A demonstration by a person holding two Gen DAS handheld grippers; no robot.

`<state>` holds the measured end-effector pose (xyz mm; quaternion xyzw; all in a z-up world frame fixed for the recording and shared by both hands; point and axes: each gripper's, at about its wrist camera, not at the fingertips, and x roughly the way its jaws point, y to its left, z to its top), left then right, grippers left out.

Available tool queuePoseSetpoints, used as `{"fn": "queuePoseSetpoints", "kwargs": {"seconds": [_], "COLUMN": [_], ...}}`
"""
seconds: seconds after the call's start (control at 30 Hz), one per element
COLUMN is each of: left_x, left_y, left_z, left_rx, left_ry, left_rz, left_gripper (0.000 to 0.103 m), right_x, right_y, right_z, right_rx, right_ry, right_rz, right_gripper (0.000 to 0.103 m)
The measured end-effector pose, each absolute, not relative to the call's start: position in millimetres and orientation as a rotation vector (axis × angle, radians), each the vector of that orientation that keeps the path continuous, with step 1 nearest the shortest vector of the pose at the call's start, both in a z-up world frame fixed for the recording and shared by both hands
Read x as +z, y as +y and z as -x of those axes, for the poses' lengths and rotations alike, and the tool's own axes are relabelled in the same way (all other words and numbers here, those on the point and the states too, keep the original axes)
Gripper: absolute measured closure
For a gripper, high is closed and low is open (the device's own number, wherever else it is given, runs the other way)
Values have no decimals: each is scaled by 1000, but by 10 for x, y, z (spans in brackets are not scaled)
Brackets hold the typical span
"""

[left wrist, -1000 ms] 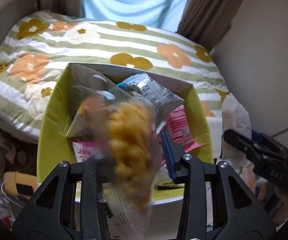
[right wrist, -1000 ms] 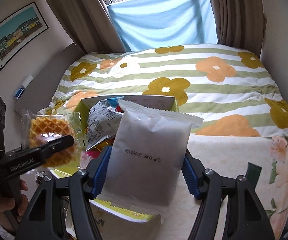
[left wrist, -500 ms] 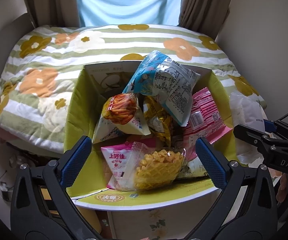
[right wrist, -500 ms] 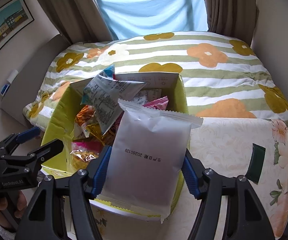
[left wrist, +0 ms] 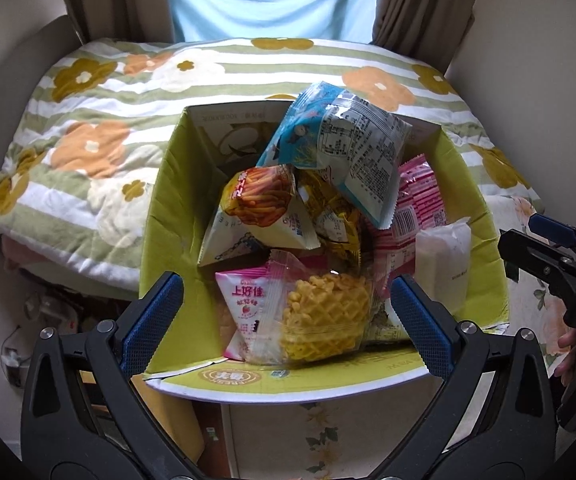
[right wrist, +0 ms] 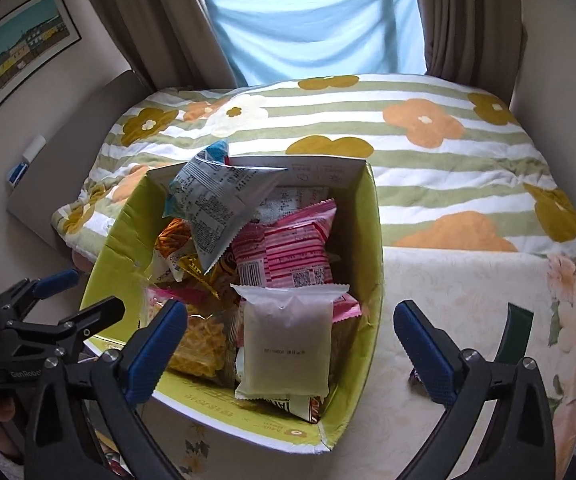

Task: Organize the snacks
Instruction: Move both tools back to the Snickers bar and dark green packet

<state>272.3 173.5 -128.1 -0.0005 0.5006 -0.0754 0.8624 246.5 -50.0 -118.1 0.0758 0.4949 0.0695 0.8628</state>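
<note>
Both tools hang released above the yellow-green box [right wrist: 372, 240]; the left gripper [left wrist: 288, 312] gapes wide with nothing between its pads; the right gripper [right wrist: 292, 340] is likewise spread and empty; the white packet [right wrist: 288, 348] lies against the box's near right wall; the waffle bag [left wrist: 320, 316] rests at its near edge, beside the pink pouch [left wrist: 243, 304].
</note>
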Motion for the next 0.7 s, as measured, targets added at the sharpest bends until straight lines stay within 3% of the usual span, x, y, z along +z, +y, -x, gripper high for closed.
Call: {"fn": "queuePoseSetpoints", "kwargs": {"seconds": [0.7], "left_x": [-868], "left_y": [534], "left_z": [-2526], "left_rx": [-295], "left_ry": [952], "left_rz": [-79], "left_gripper": [0], "right_x": [-666], "right_y": [-1839], "right_z": [-1803], "right_rx": [-113], "right_ry": [953], "right_rz": [-181], "right_gripper": [0]}}
